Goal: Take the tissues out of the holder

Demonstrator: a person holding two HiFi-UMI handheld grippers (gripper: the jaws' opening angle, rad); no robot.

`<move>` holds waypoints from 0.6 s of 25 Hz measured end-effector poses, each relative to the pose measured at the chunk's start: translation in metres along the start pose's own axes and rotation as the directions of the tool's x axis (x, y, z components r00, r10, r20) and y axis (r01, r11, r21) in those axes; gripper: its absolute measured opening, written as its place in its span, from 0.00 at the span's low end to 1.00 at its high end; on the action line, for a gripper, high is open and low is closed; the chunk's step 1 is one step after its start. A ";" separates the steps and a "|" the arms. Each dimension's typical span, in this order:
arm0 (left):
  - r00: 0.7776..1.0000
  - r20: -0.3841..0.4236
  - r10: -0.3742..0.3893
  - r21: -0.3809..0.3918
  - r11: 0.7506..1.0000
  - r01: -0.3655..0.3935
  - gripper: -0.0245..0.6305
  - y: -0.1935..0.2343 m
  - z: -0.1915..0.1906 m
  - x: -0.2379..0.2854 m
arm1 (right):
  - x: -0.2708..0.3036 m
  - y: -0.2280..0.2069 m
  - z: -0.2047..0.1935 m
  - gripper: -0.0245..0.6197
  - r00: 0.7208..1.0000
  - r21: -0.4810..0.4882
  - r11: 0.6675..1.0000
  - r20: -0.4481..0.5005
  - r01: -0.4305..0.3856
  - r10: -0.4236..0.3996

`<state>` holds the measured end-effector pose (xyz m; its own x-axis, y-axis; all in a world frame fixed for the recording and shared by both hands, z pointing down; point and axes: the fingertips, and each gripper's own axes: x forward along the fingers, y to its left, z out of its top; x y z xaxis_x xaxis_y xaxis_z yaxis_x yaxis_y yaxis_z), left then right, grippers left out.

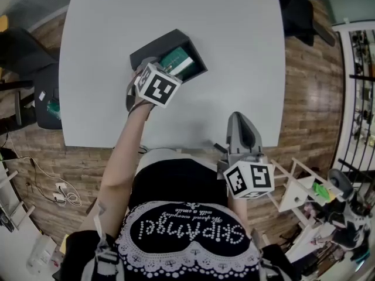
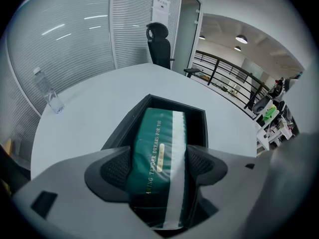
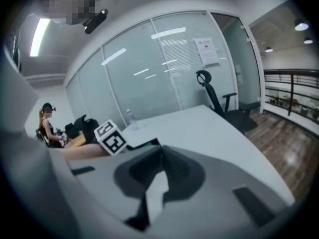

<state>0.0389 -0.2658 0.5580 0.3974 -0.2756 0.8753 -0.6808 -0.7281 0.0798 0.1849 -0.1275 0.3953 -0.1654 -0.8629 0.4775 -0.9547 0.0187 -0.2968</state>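
Inside the holder (image 2: 198, 114) lies the tissue pack (image 2: 158, 148), green with a pale stripe. The left gripper (image 2: 159, 169) pinches it across its width, fingers (image 2: 115, 170) pressed on both sides. Risks, as I judge them: the slick, soft plastic wrap could slip or squash, and the boxy matte-black holder may lift along with the pack, since nothing pins it down. The right gripper (image 3: 158, 176), fingers shut together on nothing, hangs well apart from the holder, on the person's side of it. Under the holder is a smooth pale tabletop (image 1: 234, 40).

Tissue pack (image 1: 177, 63) in holder (image 1: 153, 47) on table (image 1: 234, 51); bottle (image 2: 49, 91) near far edge.
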 end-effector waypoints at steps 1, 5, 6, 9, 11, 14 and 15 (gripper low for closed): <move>1.000 -0.009 -0.006 -0.001 1.000 0.006 0.58 0.000 0.000 0.000 | 0.000 0.001 0.000 0.09 1.000 -0.001 1.000 0.000 -0.002 0.002; 0.999 -0.031 -0.024 0.001 1.000 0.024 0.58 -0.003 -0.001 -0.001 | -0.001 0.003 0.002 0.09 1.000 -0.004 1.000 0.003 -0.011 0.011; 0.999 -0.032 -0.022 0.004 1.000 0.022 0.58 -0.003 -0.001 -0.001 | -0.001 0.003 0.002 0.09 1.000 -0.004 1.000 0.004 -0.012 0.012; 1.000 -0.027 -0.011 0.016 1.000 0.011 0.56 -0.003 -0.002 -0.001 | 0.000 0.003 0.002 0.09 1.000 -0.007 1.000 0.005 -0.012 0.012; 1.000 -0.023 -0.006 0.022 1.000 0.006 0.56 -0.003 -0.003 -0.001 | 0.000 0.003 0.003 0.09 1.000 -0.008 1.000 0.006 -0.011 0.011; 1.000 -0.017 -0.001 0.028 1.000 0.002 0.55 -0.003 -0.003 -0.003 | 0.000 0.003 0.003 0.09 1.000 -0.010 1.000 0.006 -0.013 0.013; 1.000 -0.016 -0.001 0.029 1.000 0.001 0.55 -0.003 -0.003 -0.003 | 0.000 0.004 0.004 0.09 1.000 -0.011 1.000 0.006 -0.015 0.015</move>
<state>0.0380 -0.2608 0.5568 0.3882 -0.2650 0.8827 -0.6624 -0.7461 0.0673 0.1822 -0.1295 0.3914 -0.1786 -0.8654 0.4682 -0.9547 0.0373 -0.2952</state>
